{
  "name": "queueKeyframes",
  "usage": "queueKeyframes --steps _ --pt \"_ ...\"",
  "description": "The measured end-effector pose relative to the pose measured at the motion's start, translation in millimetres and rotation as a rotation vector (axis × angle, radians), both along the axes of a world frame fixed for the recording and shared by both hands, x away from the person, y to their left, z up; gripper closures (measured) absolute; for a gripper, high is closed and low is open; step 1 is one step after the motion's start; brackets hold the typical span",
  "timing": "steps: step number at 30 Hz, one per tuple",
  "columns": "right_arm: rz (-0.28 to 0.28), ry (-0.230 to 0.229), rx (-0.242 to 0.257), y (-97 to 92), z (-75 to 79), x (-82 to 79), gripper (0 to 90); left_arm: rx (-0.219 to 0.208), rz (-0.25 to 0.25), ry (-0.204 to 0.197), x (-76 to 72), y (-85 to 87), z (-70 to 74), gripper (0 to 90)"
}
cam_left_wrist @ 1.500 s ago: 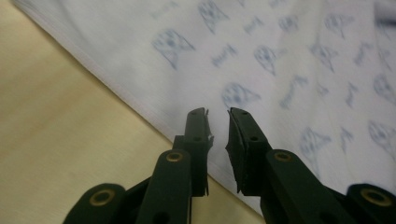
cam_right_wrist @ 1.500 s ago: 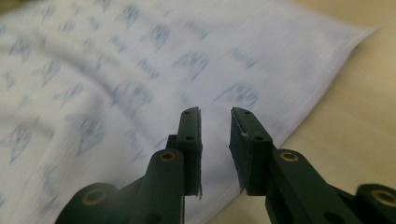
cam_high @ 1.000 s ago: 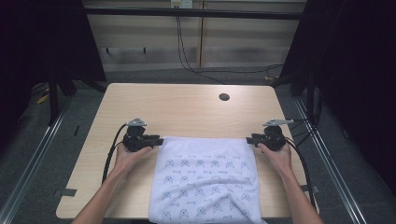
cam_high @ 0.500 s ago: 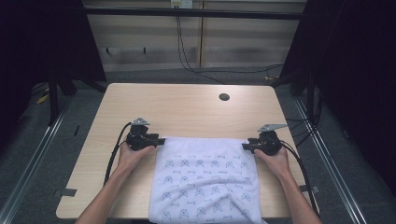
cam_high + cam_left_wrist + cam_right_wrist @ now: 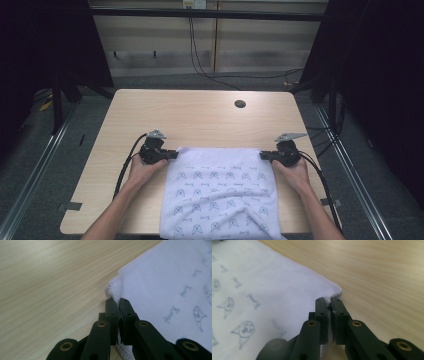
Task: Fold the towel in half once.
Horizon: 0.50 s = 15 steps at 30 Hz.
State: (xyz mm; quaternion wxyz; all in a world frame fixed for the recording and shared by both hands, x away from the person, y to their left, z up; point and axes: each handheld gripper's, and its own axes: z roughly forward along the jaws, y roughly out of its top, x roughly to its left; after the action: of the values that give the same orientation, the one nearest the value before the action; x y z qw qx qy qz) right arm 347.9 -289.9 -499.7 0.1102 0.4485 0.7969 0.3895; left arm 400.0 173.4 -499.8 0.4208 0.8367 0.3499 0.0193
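A white towel (image 5: 220, 190) with a pale grey printed pattern lies flat on the wooden table (image 5: 200, 115), its near end hanging over the front edge. My left gripper (image 5: 175, 154) is shut on the towel's far left corner (image 5: 113, 287), its jaws pinching the stitched hem. My right gripper (image 5: 262, 155) is shut on the far right corner (image 5: 335, 291) in the same way. Both hands rest low on the table, one at each side of the towel. The far edge between the grippers runs straight.
A dark round hole (image 5: 240, 104) sits in the table near its far right. Black cables (image 5: 125, 165) trail from each gripper toward the front edge. Dark frame posts and floor rails flank the table.
Both grippers have drawn the towel's far corners toward the person and slightly inward. The far edge now lies closer to the front.
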Motion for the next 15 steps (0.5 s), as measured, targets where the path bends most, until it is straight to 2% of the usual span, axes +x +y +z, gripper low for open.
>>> queueKeyframes --steps 1,2,3,4,5,7,8,9,10,11,12,13,14,15 --pt "0.000 0.000 0.000 0.0 0.0 0.0 84.9 0.000 0.000 0.000 0.0 0.0 0.0 87.5" --pt "-0.013 -0.027 0.045 -4.5 10.4 0.7 85.3 -0.062 0.020 -0.016 1.7 7.9 10.8 87.6" --pt "-0.013 -0.027 0.045 -4.5 10.4 0.7 85.3 -0.062 0.020 -0.016 1.7 7.9 10.8 87.7" --pt "-0.024 -0.062 0.089 -9.8 24.9 2.7 85.5 -0.085 0.027 -0.030 2.0 10.4 17.7 87.7" --pt "-0.024 -0.062 0.089 -9.8 24.9 2.7 85.5 -0.093 0.033 -0.054 3.2 12.6 25.1 87.7" --pt "-0.036 -0.095 0.131 -14.2 40.1 7.9 85.7 -0.133 0.045 -0.082 7.3 15.0 38.8 87.8" --pt "-0.051 -0.123 0.142 -16.3 57.9 14.7 85.8 -0.156 0.053 -0.113 12.3 13.5 53.0 87.9" --pt "-0.051 -0.123 0.142 -16.3 57.9 14.7 85.8 -0.156 0.053 -0.113 12.3 13.5 53.0 87.8" --pt "-0.058 -0.152 0.153 -18.5 76.4 22.9 85.9 -0.164 0.054 -0.129 15.2 12.7 60.5 87.9" --pt "-0.058 -0.152 0.153 -18.5 76.4 22.9 85.9 -0.170 0.056 -0.145 18.1 12.1 68.3 87.9" --pt "-0.070 -0.174 0.165 -21.2 93.1 31.8 85.9 -0.190 0.069 -0.168 23.1 11.4 81.7 87.9" --pt "-0.070 -0.174 0.165 -21.2 93.1 31.8 85.9 -0.190 0.069 -0.168 23.1 11.4 81.7 87.9" --pt "-0.086 -0.192 0.179 -24.2 106.7 39.8 85.9 -0.211 0.080 -0.197 29.7 11.9 98.5 87.9" --pt "-0.086 -0.192 0.179 -24.2 106.7 39.8 85.9 -0.211 0.080 -0.197 29.7 11.9 98.5 87.9"
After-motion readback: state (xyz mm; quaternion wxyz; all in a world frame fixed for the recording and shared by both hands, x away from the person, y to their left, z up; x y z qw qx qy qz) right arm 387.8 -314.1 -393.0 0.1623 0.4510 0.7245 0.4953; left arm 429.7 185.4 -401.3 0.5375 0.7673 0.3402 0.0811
